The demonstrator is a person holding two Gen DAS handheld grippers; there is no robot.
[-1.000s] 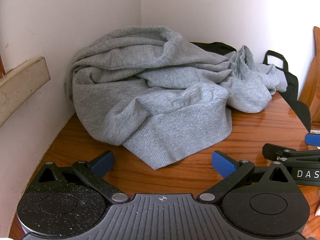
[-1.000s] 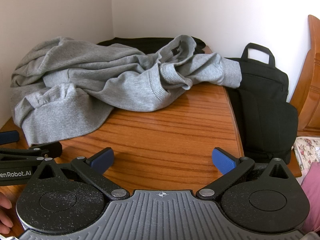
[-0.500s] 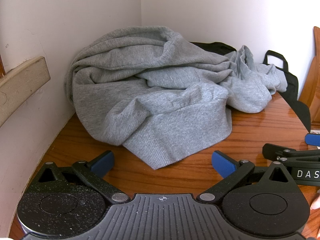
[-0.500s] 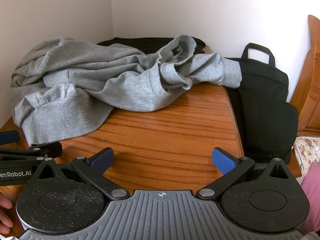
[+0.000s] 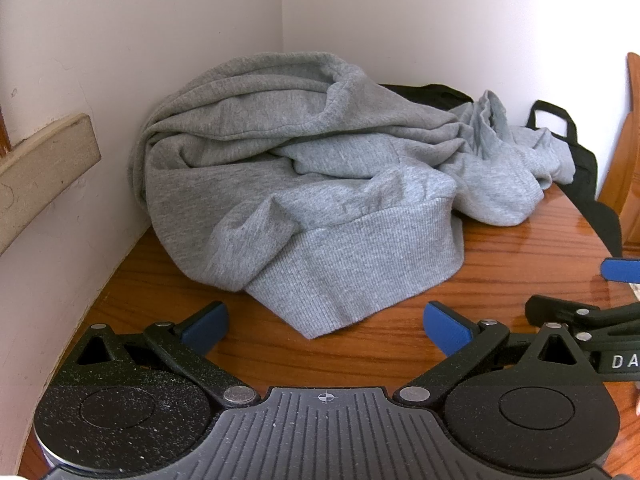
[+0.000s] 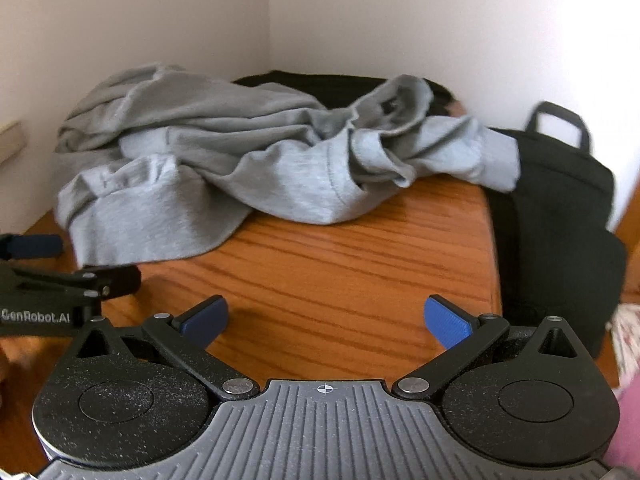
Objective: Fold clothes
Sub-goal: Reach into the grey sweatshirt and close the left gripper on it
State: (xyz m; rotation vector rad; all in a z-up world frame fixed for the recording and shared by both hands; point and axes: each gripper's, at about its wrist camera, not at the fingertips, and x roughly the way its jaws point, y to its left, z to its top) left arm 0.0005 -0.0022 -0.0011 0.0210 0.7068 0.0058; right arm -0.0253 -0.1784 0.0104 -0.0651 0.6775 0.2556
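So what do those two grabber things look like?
Each is black speckled plastic: two round discs, a ribbed grey middle plate, silver pivot pins and thin black linkage bars ending in blue pads. The left gripper reads "GenRobot.AI" on its side, and the right gripper has white letters "DA". A pink sleeve shows beside it.

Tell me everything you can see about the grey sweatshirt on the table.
The grey sweatshirt is a soft, heathered knit lying crumpled and unfolded on the wooden table, bunched into the wall corner. Its ribbed hem drapes forward toward the cameras, and a ribbed cuff rests against the black bag at the table's right edge. Dark fabric shows behind it. Neither gripper touches it.
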